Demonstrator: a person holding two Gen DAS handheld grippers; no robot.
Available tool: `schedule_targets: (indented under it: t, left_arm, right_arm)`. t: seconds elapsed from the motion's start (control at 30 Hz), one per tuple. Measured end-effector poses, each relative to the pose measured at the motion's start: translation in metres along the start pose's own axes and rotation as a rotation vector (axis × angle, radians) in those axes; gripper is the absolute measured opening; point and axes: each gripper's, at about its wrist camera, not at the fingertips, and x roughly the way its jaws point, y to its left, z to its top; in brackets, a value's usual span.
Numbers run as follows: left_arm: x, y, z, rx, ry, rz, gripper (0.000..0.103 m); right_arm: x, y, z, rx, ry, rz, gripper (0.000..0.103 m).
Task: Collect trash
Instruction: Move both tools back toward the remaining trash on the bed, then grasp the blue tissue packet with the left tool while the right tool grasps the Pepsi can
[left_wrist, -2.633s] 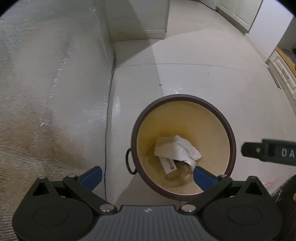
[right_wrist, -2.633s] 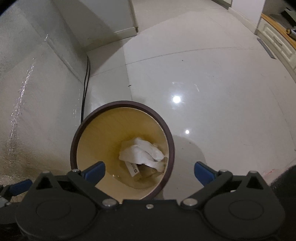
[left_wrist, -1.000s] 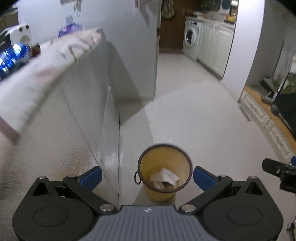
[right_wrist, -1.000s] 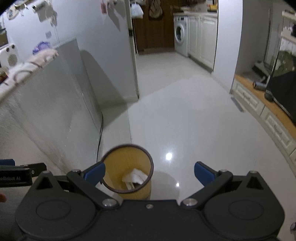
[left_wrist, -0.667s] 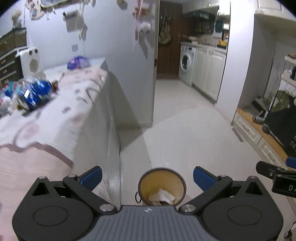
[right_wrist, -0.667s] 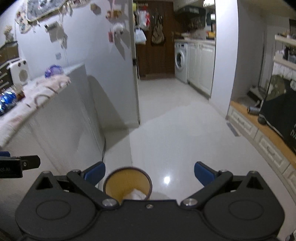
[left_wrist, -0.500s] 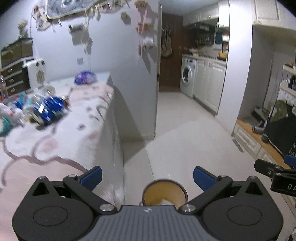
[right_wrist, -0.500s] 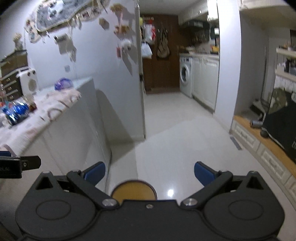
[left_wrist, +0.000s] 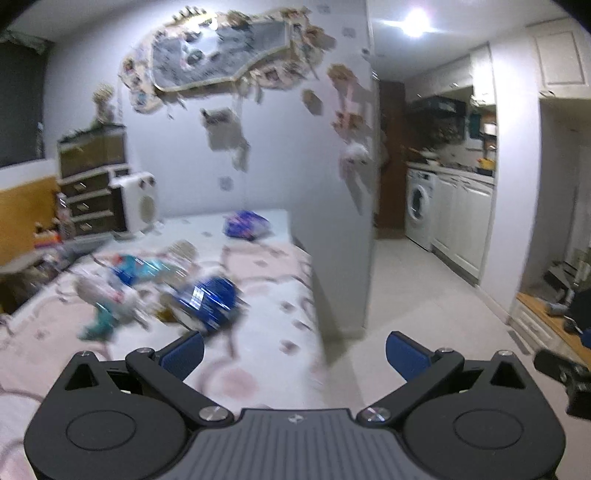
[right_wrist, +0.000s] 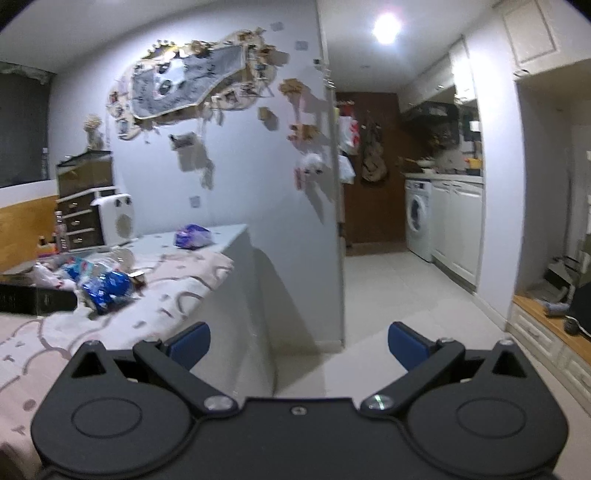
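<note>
Pink-patterned tablecloth (left_wrist: 258, 295) ahead, trash heaped on it.
Both my tongs, left gripper (left_wrist: 294, 352) and right gripper (right_wrist: 298, 345), hang spread and empty short of the pile. Blue crinkly wrapper (left_wrist: 210, 301) lies nearest: light, soft, slippery I'd guess, so I'd pinch a crumpled fold.

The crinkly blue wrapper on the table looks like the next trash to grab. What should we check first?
1. Left gripper open and empty: ok.
2. Right gripper open and empty: ok.
3. Crumpled shiny blue wrapper in sight on the pink patterned tablecloth: ok.
4. Wrapper lying apart from other litter: not ok, a teal and white scrap and more wrappers crowd its left side.
5. Clear view for aiming: not ok, the left wrist picture is blurred.
6. Bin in sight: not ok, neither view shows it.
</note>
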Motion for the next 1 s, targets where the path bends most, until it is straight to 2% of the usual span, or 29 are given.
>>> schedule_targets:
  t: [0.3,0.5,0.67,0.8,0.9,1.0]
  left_arm:
    - [0.025,0.08,0.036,-0.002,-0.053,0.146,0.103]
    - [0.059,0.146,0.048,-0.073,-0.064,0.162,0.103]
    - [0.106,0.197,0.047,-0.145,-0.007,0.202,0.103]
    - [0.145,0.234,0.034,-0.211,0.04,0.226,0.103]
    - [0.179,0.249,0.018,-0.222,0.114,0.275,0.102]
    - [0.203,0.26,0.004,-0.242,0.154,0.264,0.097]
  right_arm:
    - [0.026,0.051,0.014,0.0,-0.022,0.1,0.103]
    - [0.045,0.083,0.024,-0.006,-0.024,0.15,0.103]
    - [0.061,0.105,0.029,-0.015,-0.025,0.171,0.103]
    - [0.073,0.124,0.032,-0.037,-0.026,0.194,0.103]
    - [0.086,0.138,0.034,-0.054,-0.018,0.223,0.103]
    - [0.098,0.152,0.036,-0.077,-0.01,0.243,0.103]
